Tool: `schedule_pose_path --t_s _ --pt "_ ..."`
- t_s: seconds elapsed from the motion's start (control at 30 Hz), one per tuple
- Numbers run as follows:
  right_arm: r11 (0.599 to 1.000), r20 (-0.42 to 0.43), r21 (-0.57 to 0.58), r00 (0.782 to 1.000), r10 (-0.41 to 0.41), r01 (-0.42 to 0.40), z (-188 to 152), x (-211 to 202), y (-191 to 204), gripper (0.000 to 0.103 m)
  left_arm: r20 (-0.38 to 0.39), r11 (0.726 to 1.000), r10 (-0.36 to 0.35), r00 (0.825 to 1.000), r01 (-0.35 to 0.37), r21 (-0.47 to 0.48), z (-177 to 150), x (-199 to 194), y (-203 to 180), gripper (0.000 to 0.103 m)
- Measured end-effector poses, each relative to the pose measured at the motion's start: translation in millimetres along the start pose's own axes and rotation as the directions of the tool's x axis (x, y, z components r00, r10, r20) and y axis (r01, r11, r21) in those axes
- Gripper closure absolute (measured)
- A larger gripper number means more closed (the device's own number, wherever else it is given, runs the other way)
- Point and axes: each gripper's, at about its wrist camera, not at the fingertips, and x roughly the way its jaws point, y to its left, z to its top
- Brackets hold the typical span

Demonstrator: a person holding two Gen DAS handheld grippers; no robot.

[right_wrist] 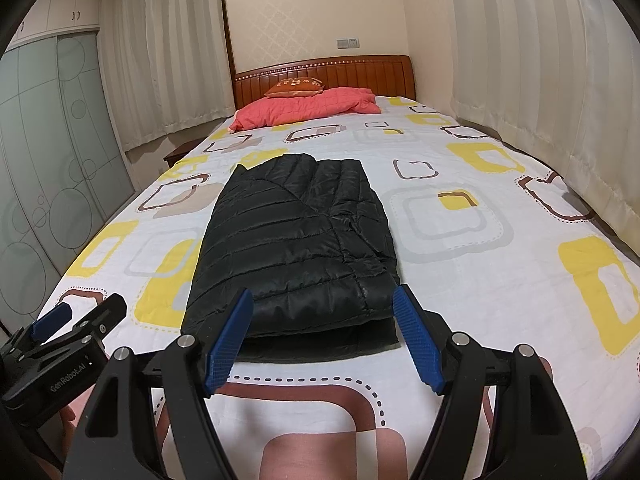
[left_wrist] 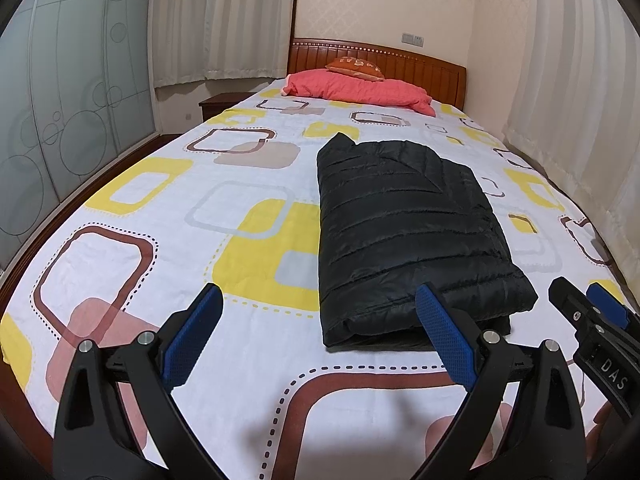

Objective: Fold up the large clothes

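Blue-padded fingers of the left gripper [left_wrist: 318, 316] fill the bottom of the left wrist view, spread wide with nothing between them, hovering over the near end of the bed [left_wrist: 120, 208]. Its right finger overlaps the near edge of the jacket in that view; whether it touches the fabric I cannot tell.

Left of the bed stands a frosted glass wardrobe [left_wrist: 52, 120] with circle patterns, then pale curtains [left_wrist: 224, 20] and a small dark bedside cabinet [left_wrist: 220, 104].

On the bed sheet, patterned with yellow, brown and grey rounded squares, lies the black quilted jacket [right_wrist: 296, 248]. It is folded into a long rectangle, lengthwise along the bed, on the near half of the mattress, with its near edge showing stacked layers. It lies just ahead of both grippers.

Farther back, at the wooden headboard [right_wrist: 360, 70], a pink quilt [right_wrist: 308, 110] is bunched with an orange cushion [right_wrist: 298, 86] resting on top of it.

To the right, the right gripper [right_wrist: 324, 328] is also wide apart and holds nothing; its two fingers frame the jacket's near edge in the right wrist view. More pale curtains hang along the right side of the bed.
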Motion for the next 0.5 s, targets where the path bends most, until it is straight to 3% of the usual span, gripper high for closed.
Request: schedule_pose_path --t_s 0.5 --pt "1.0 0.006 -0.002 1.0 0.002 -0.002 0.3 -3.2 5.2 0.031 0.004 1.0 0.0 1.0 0.0 -0.007 -1.1 -1.2 -0.5 0.006"
